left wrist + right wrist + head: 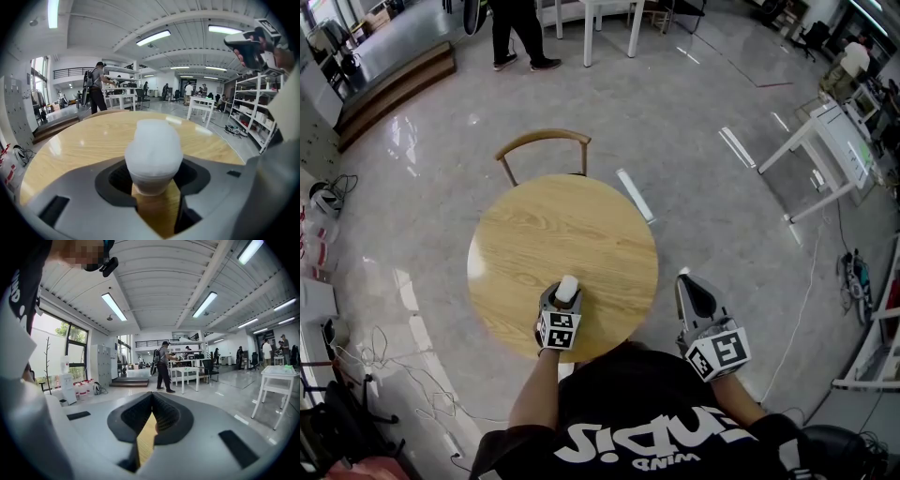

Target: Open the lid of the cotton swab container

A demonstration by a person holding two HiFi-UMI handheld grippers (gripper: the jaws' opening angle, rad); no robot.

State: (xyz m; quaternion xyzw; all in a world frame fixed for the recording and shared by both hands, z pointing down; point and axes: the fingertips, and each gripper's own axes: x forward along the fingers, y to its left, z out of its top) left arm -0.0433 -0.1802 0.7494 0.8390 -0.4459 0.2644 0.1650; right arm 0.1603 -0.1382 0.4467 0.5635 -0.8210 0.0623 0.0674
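The cotton swab container (568, 288), a small cylinder with a white frosted lid (153, 145), stands upright near the front edge of the round wooden table (544, 225). My left gripper (565, 298) is around it, its dark pads (117, 180) against the container's sides below the lid. The container fills the gap between the jaws in the left gripper view, where the left gripper (153, 187) sits low. My right gripper (686, 281) hangs off the table's right edge, shut with nothing in it. In its own view the right gripper (151, 416) shows its pads meeting.
A wooden chair (542, 141) stands at the table's far side. A person (517, 33) stands further back by white tables (609, 19). A white desk (825, 141) is at the right, and cables and boxes (337, 356) lie on the floor at the left.
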